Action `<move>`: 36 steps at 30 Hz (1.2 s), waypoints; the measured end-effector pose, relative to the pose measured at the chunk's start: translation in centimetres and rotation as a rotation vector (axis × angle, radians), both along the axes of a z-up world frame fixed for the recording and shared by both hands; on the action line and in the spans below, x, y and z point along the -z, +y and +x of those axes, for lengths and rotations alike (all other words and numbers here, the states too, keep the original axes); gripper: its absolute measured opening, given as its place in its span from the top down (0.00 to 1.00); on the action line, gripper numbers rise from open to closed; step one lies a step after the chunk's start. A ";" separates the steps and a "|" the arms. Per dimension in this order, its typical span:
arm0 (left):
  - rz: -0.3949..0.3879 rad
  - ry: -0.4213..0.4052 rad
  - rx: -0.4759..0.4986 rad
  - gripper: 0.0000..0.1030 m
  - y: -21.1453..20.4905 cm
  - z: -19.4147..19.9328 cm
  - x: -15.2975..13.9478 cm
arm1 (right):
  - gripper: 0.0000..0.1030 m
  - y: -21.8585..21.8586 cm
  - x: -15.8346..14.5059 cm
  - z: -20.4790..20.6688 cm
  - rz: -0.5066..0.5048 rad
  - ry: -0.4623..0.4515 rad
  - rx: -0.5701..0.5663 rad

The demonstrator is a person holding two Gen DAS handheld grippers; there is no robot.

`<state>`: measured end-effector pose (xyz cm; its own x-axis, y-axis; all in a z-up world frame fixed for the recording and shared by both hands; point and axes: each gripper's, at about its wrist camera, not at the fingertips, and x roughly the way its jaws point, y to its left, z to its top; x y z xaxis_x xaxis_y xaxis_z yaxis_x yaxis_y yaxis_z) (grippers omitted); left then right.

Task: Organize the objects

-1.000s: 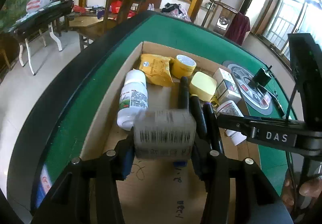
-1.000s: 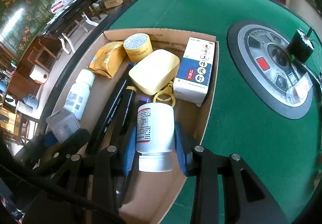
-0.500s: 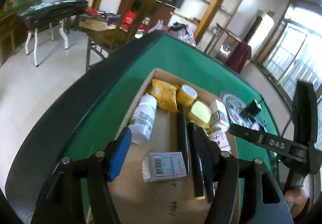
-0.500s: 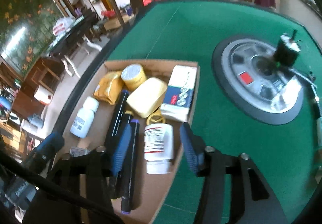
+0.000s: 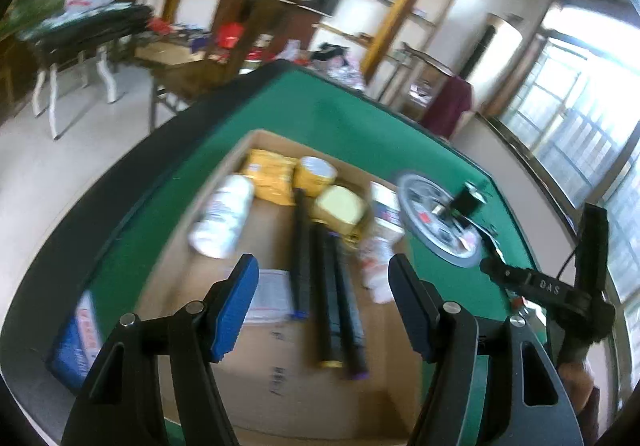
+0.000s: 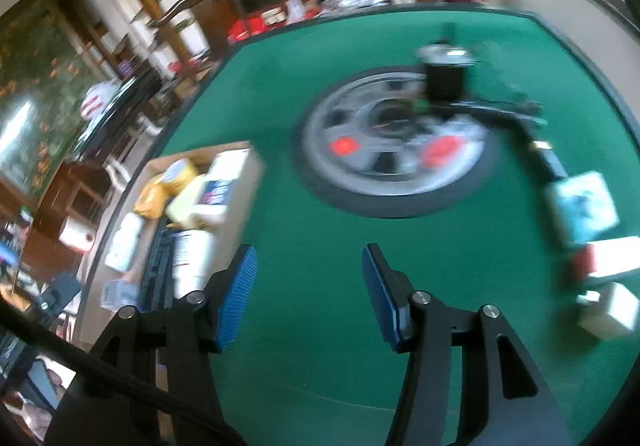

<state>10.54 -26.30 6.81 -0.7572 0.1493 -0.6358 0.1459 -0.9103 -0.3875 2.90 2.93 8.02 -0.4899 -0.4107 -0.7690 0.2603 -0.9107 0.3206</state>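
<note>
Left wrist: cardboard box [image 5: 256,398] packed with blurred items

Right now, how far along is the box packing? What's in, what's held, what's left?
Mostly packed. The cardboard box already holds two white bottles, black markers, a yellow pouch and more. Nothing is in hand: left tongs and right tongs are both open and empty. Left to do: small boxes lie loose on the green felt, right of the right tongs.
</note>
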 end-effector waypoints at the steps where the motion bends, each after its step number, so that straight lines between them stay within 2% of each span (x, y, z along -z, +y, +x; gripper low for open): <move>1: -0.008 0.004 0.020 0.40 0.8 0.0 -0.2 | 0.48 1.4 -0.1 0.1 0.000 0.004 0.022; 6: -0.057 0.022 0.141 0.40 5.5 -0.3 -0.8 | 0.48 10.2 -0.6 -0.9 -0.012 0.015 0.194; 11: -0.090 0.021 0.248 0.40 9.8 -0.4 -0.9 | 0.44 19.1 -0.3 -3.6 -0.044 -0.030 0.372; 14: -0.093 0.005 0.276 0.40 11.3 -0.6 -0.7 | 0.44 22.4 0.3 -6.5 -0.070 -0.091 0.415; 17: -0.097 -0.010 0.288 0.40 12.3 -0.5 -0.6 | 0.44 23.6 1.4 -9.6 -0.129 -0.166 0.401; 20: -0.112 -0.013 0.283 0.40 12.8 -0.6 -0.6 | 0.44 22.7 2.9 -12.0 -0.165 -0.255 0.346; 22: -0.120 -0.014 0.277 0.40 12.8 -0.5 -0.7 | 0.44 20.8 3.8 -12.8 -0.134 -0.308 0.282; 23: -0.121 -0.014 0.274 0.40 12.7 -0.5 -0.7 | 0.44 19.7 4.0 -12.8 -0.114 -0.311 0.255; 27: -0.122 -0.026 0.273 0.40 12.8 -1.0 -0.3 | 0.44 14.3 4.2 -11.3 -0.147 -0.321 0.056; 32: -0.099 -0.057 0.306 0.40 13.8 -1.4 0.4 | 0.44 6.1 4.7 -7.6 -0.102 -0.339 -0.197; 36: -0.131 -0.076 0.339 0.40 15.1 -1.4 0.8 | 0.44 3.3 4.3 -5.0 -0.117 -0.311 -0.305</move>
<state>9.12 -11.15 6.05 -0.6286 0.2975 -0.7185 -0.1486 -0.9529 -0.2645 -2.07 6.23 3.77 -0.0861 -0.5934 -0.8003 0.3861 -0.7604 0.5223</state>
